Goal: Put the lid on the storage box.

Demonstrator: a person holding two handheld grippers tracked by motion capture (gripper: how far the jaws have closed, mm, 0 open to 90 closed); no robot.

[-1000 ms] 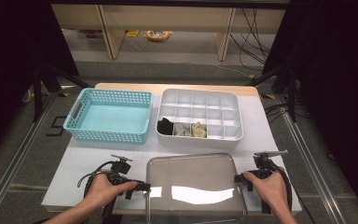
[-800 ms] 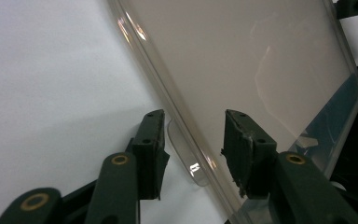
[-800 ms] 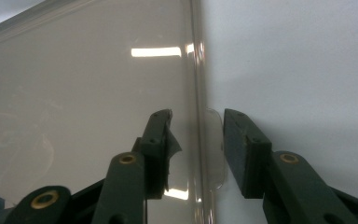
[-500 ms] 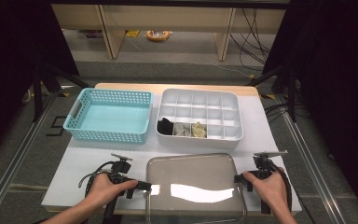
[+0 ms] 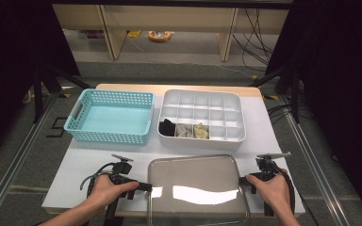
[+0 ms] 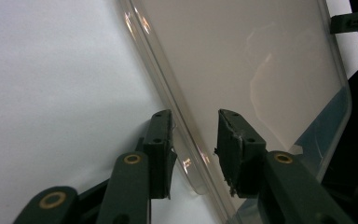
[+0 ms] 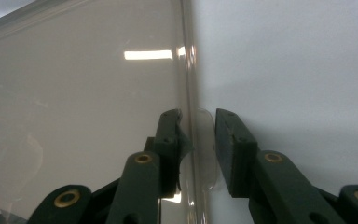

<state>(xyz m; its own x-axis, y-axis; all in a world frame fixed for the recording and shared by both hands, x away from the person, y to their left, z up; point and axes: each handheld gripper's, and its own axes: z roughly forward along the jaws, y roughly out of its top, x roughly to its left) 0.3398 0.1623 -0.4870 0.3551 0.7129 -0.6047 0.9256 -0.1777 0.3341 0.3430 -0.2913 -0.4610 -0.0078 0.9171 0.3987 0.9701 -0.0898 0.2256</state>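
The worktop point(image 5: 80, 188) carries everything under a white sheet, and it gives you a flat base. On the near edge lies the clear lid point(image 5: 195, 188), flat and wide, with one short side toward each of your hands. It lies there because it is too broad for one tool, so you take it from both ends at once.

Behind it, at the left, stands the blue basket point(image 5: 111, 136), which looks empty. At the right stands the white divided box point(image 5: 231, 101). In its front row a black sock point(image 5: 168, 127), a grey sock point(image 5: 184, 130) and a yellowish sock point(image 5: 201, 130) sit rolled in neighbouring compartments, one in each. The lid probably belongs on this box, because the two look alike in shape.

Your left tool point(image 6: 193, 149) stands at the left rim of the lid. Its jaws have just been closing, and the rim passes between them, but the pads point(image 6: 233, 144) do not press on it yet: a gap shows on each side.

Your right tool point(image 7: 198, 154) stands at the right rim, where a small tab point(image 7: 206, 149) sticks out. These jaws have just been closing too. The tab sits between them, still free, so this tool is open as well. I think the tab is chosen because it gives a firmer hold than the thin edge.
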